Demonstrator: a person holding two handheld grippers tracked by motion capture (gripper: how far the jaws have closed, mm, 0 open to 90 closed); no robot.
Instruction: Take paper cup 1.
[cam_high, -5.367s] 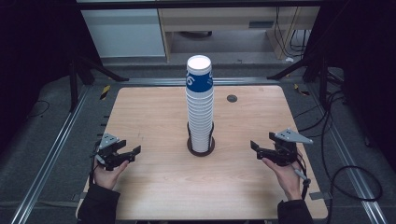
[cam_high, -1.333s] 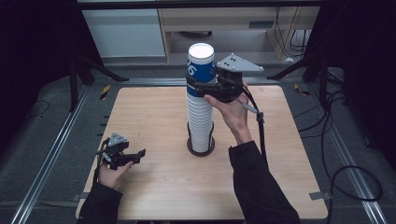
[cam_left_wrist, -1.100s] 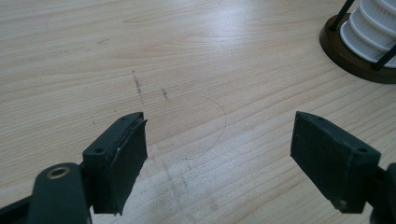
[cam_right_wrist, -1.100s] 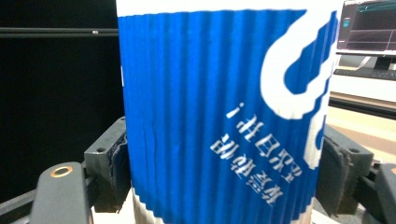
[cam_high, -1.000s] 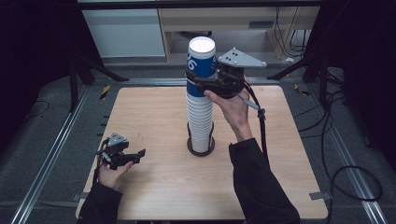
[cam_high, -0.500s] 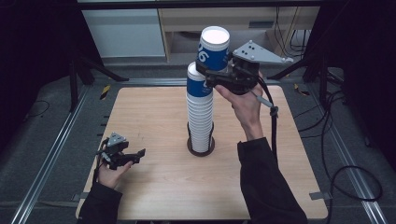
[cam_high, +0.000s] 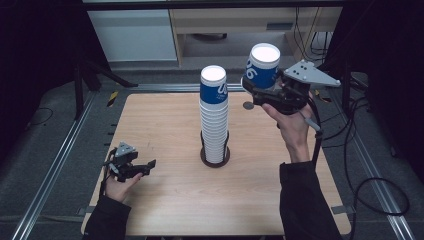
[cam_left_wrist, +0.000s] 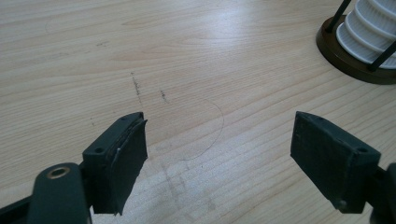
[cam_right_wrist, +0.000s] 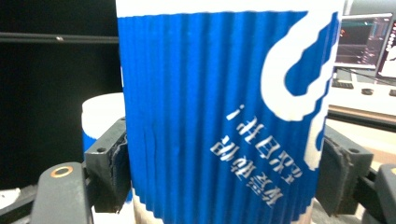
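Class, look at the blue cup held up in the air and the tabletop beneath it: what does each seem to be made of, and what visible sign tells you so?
Blue-and-white ribbed cup: probably paper with a corrugated sleeve, matte; fine vertical ridges and printed lettering show. Pale wooden tabletop: wood or wood-look laminate, smooth with a slight sheen; long grain lines and faint scuffs show.

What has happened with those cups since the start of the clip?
The right gripper rose from the table, clamped the top blue cup and lifted it off the stack, carrying it rightward. The left gripper stayed open, low over the table.
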